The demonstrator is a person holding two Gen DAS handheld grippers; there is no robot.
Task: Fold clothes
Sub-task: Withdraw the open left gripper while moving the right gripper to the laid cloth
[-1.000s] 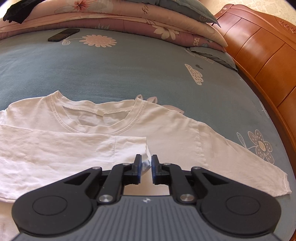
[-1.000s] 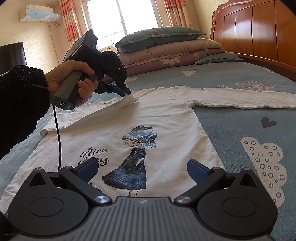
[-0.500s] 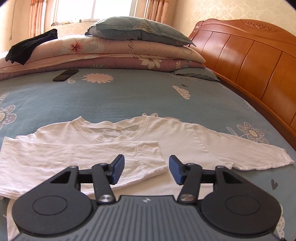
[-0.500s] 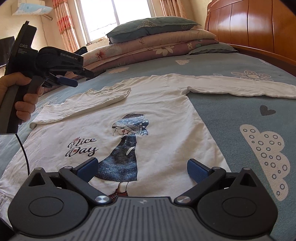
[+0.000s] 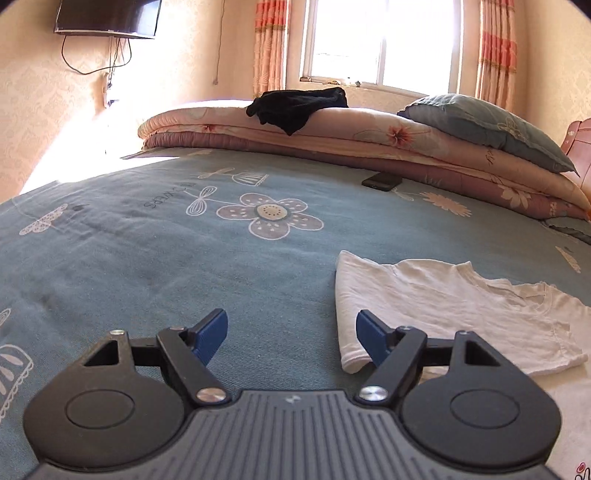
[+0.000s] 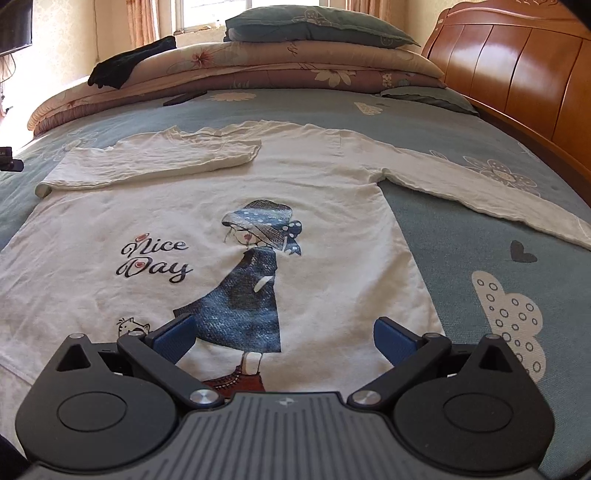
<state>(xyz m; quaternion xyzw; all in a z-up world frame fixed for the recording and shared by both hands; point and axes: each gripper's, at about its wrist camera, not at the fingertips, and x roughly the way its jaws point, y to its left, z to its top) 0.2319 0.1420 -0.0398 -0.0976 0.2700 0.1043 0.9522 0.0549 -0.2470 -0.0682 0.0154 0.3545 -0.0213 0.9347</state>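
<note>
A white long-sleeved shirt [image 6: 207,229] with a printed girl and the words "Nice Day" lies face up on the bed. Its left sleeve [image 6: 155,162] is folded across the chest; its right sleeve [image 6: 480,192] stretches out flat to the right. My right gripper [image 6: 284,338] hovers open over the shirt's hem with nothing between its fingers. My left gripper [image 5: 291,332] is over bare bedsheet just left of the folded shoulder [image 5: 443,306]; its jaws are opening and nothing is between them. Its right fingertip [image 5: 373,332] overlaps the shirt's edge in the view.
The blue flowered bedsheet [image 5: 147,251] spreads wide to the left. Stacked quilts [image 6: 258,70] and a pillow [image 6: 314,26] line the far side, with a black garment [image 5: 299,107] on top and a dark phone [image 5: 382,181] near them. A wooden headboard [image 6: 524,74] stands at right.
My left gripper let go of the sleeve, opened wide and swung left off the shirt toward bare sheet. The sleeve now lies folded across the chest. My right gripper shifted slightly, still open.
</note>
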